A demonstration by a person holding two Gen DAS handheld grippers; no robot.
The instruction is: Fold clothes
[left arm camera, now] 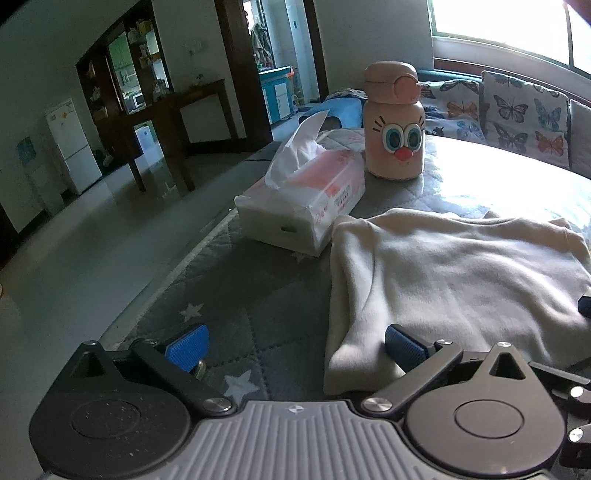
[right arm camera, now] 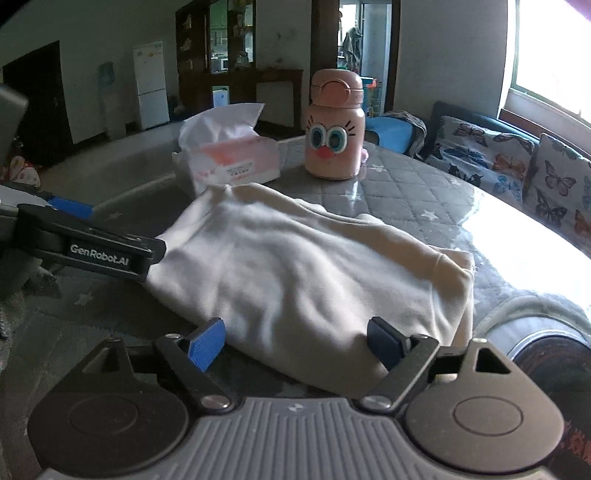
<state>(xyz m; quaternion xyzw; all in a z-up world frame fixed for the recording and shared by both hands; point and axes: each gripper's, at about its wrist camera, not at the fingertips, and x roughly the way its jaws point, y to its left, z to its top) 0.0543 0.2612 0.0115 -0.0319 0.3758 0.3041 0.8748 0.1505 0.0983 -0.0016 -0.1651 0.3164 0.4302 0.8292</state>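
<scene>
The left gripper (left arm camera: 295,349) has its jaws spread at the left edge of the cream garment (right arm camera: 306,269) on the quilted surface (left arm camera: 266,291) — its long axis runs left-right — and the right gripper (right arm camera: 295,341), jaws also spread, faces its near edge.

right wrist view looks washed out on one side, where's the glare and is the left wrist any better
Right wrist view: the window is blown out and glare whitens the table at right; the garment looks slightly soft. Left wrist view: same problem, window overexposed, glare on the table behind the bottle; room edges bend from fisheye.
</scene>
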